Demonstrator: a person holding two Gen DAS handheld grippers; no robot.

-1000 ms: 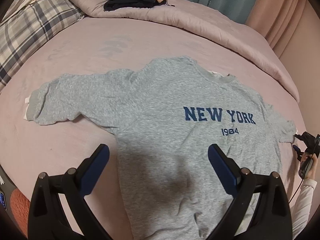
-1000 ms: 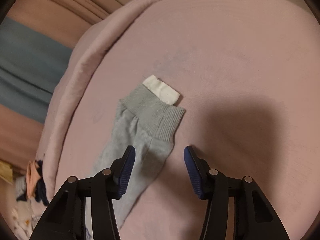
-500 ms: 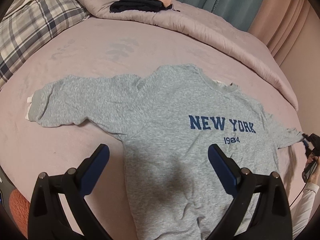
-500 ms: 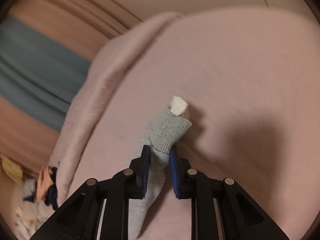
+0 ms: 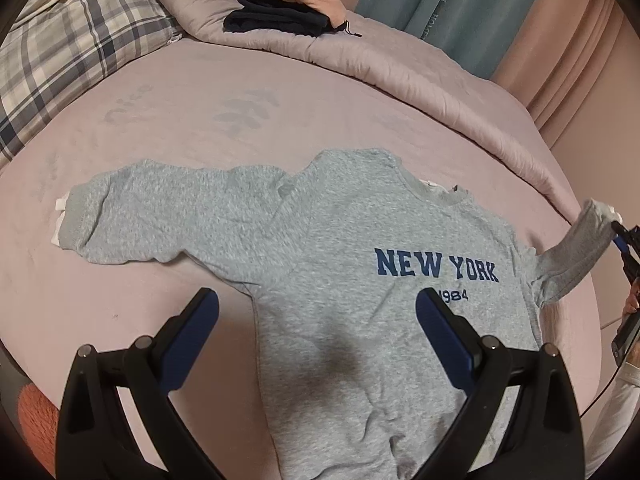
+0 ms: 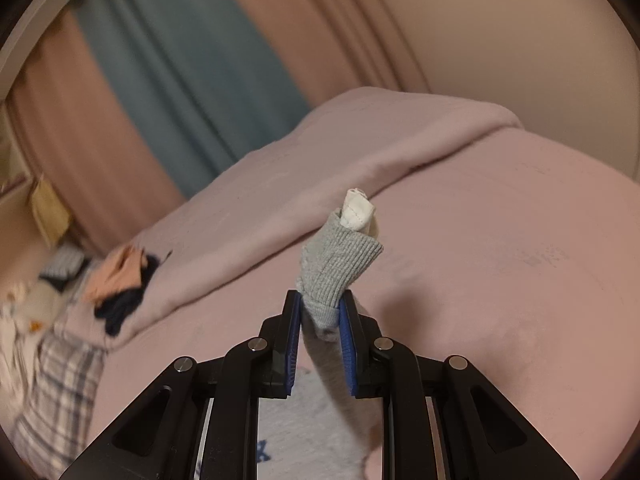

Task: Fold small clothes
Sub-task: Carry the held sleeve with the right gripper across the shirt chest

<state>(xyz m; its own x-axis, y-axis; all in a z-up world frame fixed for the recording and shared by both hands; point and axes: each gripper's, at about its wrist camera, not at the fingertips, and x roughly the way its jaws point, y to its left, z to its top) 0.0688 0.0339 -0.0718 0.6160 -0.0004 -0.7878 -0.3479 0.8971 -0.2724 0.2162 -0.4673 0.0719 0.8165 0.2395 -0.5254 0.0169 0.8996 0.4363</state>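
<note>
A grey sweatshirt (image 5: 360, 264) printed NEW YORK 1984 lies face up on the pink bed (image 5: 200, 120), its left sleeve (image 5: 160, 216) spread flat. My left gripper (image 5: 316, 316) hovers open above the sweatshirt's lower body, holding nothing. The right sleeve (image 5: 576, 252) is lifted off the bed at the far right. My right gripper (image 6: 320, 312) is shut on that sleeve just below its ribbed cuff (image 6: 340, 260), and a white inner cuff (image 6: 358, 212) sticks out past it. In the left wrist view the right gripper (image 5: 624, 240) shows at the right edge, held in a person's hand.
A rolled pink duvet (image 5: 400, 68) runs along the far side of the bed. Folded dark and peach clothes (image 5: 288, 8) sit on it. A plaid pillow (image 5: 68, 52) lies at the far left. Teal and pink curtains (image 6: 180, 60) hang behind the bed.
My right gripper shut on the right sleeve near the cuff and raised it off the bed, rolling as it rose. The left gripper stayed open over the sweatshirt, drifting slightly.
</note>
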